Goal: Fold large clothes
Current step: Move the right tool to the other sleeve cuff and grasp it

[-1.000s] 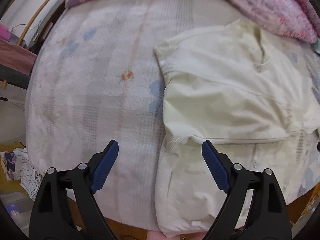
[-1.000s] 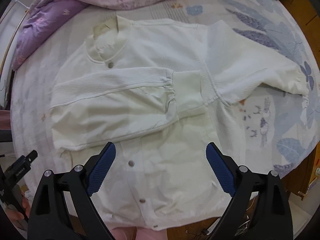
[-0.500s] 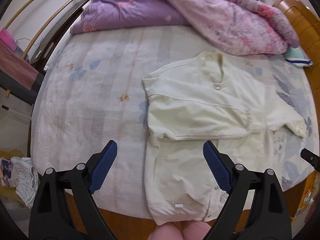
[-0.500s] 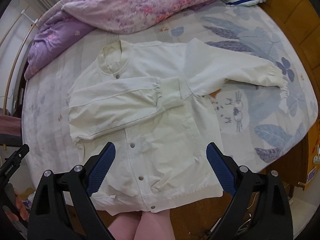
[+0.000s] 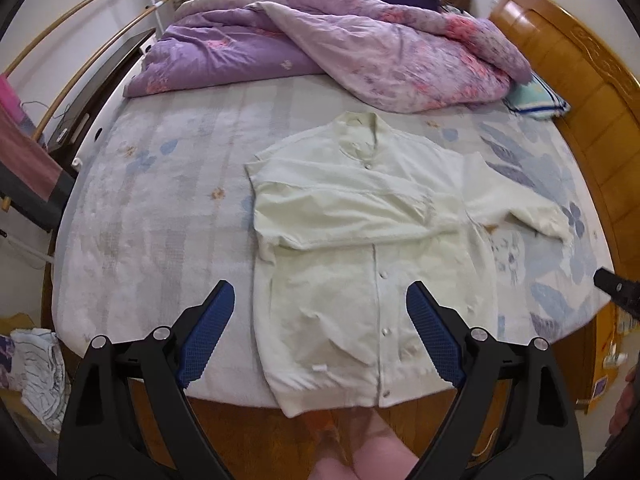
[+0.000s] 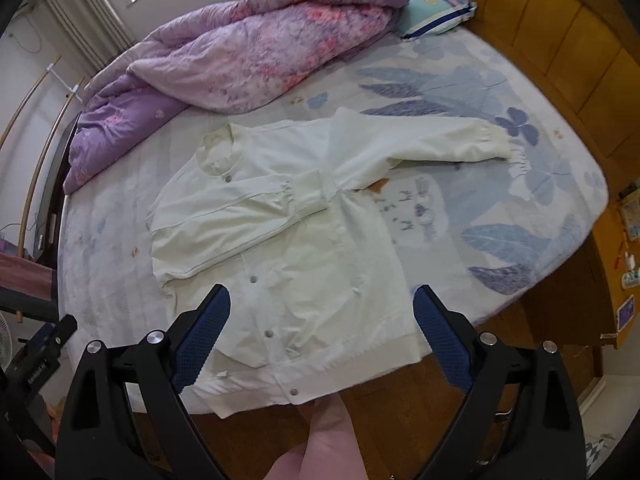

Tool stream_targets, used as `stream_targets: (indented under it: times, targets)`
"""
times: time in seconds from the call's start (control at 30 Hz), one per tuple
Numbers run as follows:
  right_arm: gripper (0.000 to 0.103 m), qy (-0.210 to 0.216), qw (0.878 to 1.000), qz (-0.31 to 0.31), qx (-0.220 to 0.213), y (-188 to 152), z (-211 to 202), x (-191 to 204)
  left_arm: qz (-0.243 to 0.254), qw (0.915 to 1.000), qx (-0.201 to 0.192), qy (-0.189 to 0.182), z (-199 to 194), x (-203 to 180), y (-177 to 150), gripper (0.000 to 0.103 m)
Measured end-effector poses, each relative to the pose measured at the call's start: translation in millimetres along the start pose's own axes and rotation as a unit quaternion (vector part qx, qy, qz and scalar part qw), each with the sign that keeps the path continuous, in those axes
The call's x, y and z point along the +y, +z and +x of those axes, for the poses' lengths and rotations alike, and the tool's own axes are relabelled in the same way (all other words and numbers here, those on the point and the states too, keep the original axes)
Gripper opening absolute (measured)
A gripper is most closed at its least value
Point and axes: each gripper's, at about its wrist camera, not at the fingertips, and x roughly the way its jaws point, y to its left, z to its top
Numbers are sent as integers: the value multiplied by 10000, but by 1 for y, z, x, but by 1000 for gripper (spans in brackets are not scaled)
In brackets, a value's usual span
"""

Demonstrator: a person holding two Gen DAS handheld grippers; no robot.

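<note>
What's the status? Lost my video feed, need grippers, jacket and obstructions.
Left gripper open, right gripper open, both empty. Cream snap-button jacket flat on bed, one sleeve folded across chest, other outstretched. Purple floral quilt beyond collar, not touching.

Jacket point(image 5: 360, 264) on bed point(image 5: 160, 208) — quilt point(image 5: 360, 44) behind

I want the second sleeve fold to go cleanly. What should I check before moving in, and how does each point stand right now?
1. Left tool open and empty: ok.
2. Right tool open and empty: ok.
3. First sleeve already folded across the chest of the jacket: ok.
4. Second sleeve still stretched out over the bed sheet, so it remains to be folded: not ok.
5. Cuff of that sleeve in plain sight and free to grasp: ok.
6. Hem fully on the bed: not ok, it hangs over the near edge.
</note>
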Motion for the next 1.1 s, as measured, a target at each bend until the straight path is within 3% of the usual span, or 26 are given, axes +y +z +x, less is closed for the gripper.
stream_targets:
  times: [0.3, 0.6, 0.73, 0.9, 1.1]
  targets:
    - [94, 248, 9996, 1, -125, 3, -15, -50, 60, 9999, 4, -90, -10, -65, -14, 88]
    - [94, 553, 9972, -97, 488, 70, 43, -132, -137, 9997, -35, 196, 25, -171, 29, 88]
    - [94, 554, 9958, -348, 639, 106, 58, -162, -211, 9993, 141, 282, 45, -216, 51, 88]
    - [94, 671, 9939, -43, 875, 138, 81, -202, 198, 9985, 315, 392, 72, -273, 75, 88]
    - [94, 668, 9900, 487, 1141, 164, 115, -242, 315, 9973, 586, 313, 114, -304, 94, 88]
